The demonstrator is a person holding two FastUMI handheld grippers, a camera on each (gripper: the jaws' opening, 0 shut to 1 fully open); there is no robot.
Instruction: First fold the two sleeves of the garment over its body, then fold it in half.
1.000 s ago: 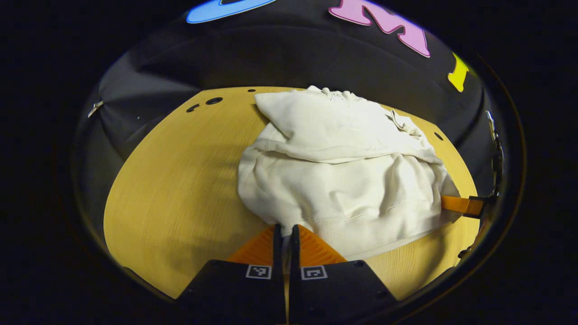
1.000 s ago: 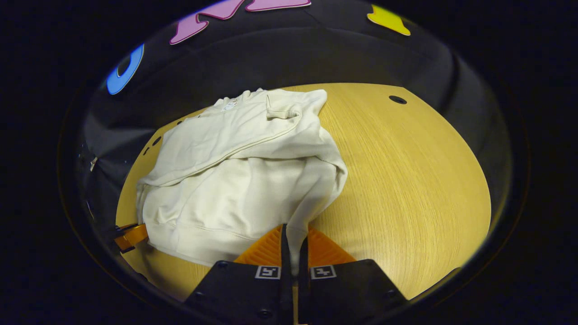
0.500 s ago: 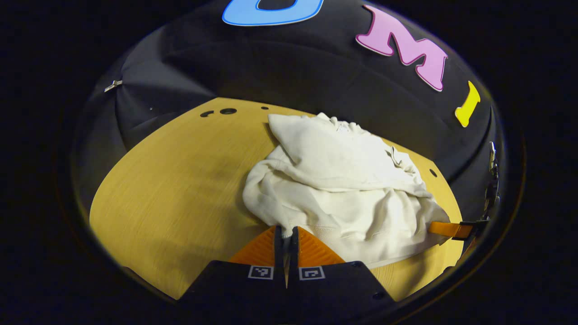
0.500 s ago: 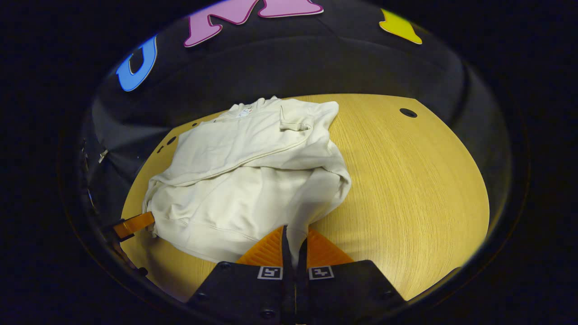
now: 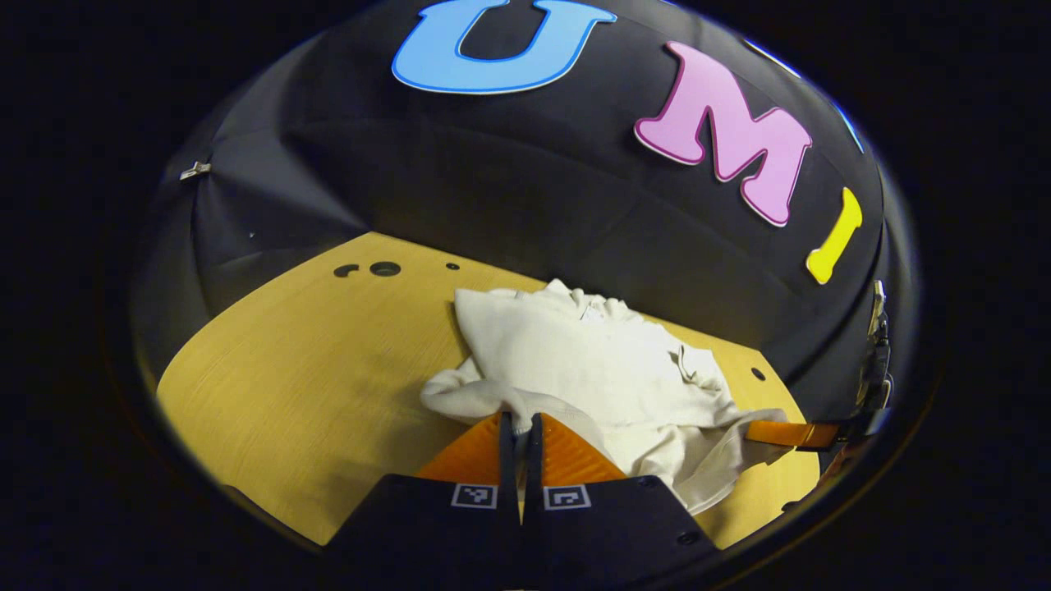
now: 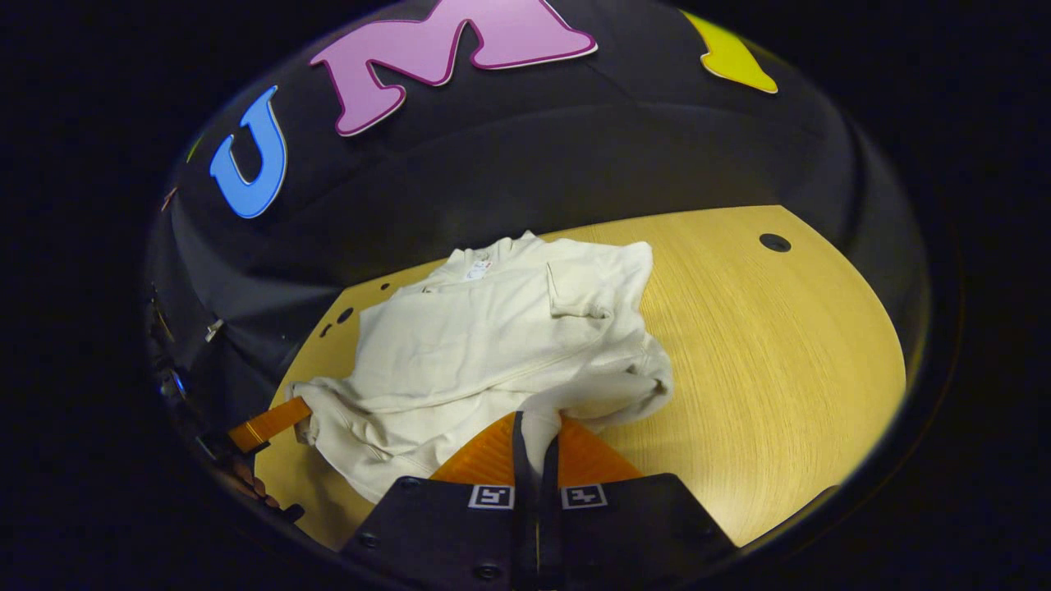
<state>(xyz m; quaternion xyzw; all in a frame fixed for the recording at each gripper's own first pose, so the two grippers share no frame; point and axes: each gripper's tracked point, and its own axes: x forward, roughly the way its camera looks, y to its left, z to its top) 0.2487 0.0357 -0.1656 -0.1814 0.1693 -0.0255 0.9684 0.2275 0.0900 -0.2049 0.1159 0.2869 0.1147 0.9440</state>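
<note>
left gripper view: a cream sweatshirt [image 5: 591,361] is seen lying on a pale wooden worktop [image 5: 312,369] in front of the black booth wall. both sleeves are already laid across its body, so the fold in half is judged to be the step in hand. the hem edge is pinched at each near corner so that it can be carried as one straight edge toward the collar. the left gripper [image 5: 519,431] is clenched on the left corner of the hem, its orange fingers [image 5: 472,451] pressed together with cloth between them, raised off the worktop and pointed toward the wall.

in the right gripper view, the right gripper [image 6: 535,431] is likewise closed on the other hem corner, and the fabric is draped up from the worktop into the grip. the left gripper's orange finger is seen at the far left edge, touching the cloth.
</note>
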